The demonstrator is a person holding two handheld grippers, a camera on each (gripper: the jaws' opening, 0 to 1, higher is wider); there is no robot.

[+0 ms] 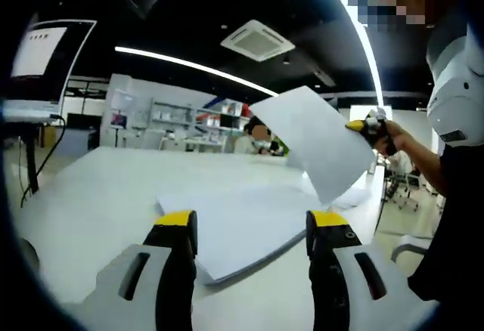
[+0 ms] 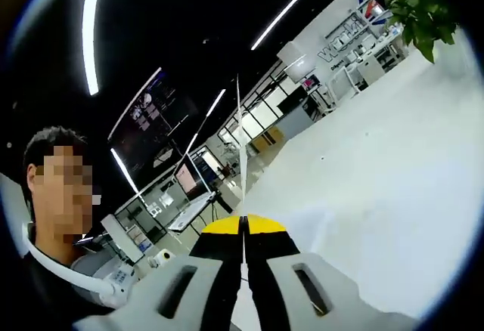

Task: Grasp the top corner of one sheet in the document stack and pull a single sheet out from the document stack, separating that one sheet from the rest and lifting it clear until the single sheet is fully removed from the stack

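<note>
A stack of white sheets [image 1: 242, 225] lies on the white table [image 1: 98, 195], just beyond my left gripper [image 1: 251, 229], whose yellow-tipped jaws stand open with nothing between them. A single white sheet [image 1: 314, 138] hangs in the air above and to the right of the stack, clear of it. My right gripper [image 1: 370, 125] holds that sheet by its right corner. In the right gripper view the sheet [image 2: 240, 146] appears edge-on as a thin pale line rising from between the jaws of the right gripper [image 2: 243, 227], which are shut on it.
A monitor on a stand [image 1: 41, 66] is at the table's far left edge. A person's arm [image 1: 431, 165] reaches in from the right. Shelves and desks [image 1: 189, 123] fill the room behind. A potted plant [image 2: 416, 2] stands far off.
</note>
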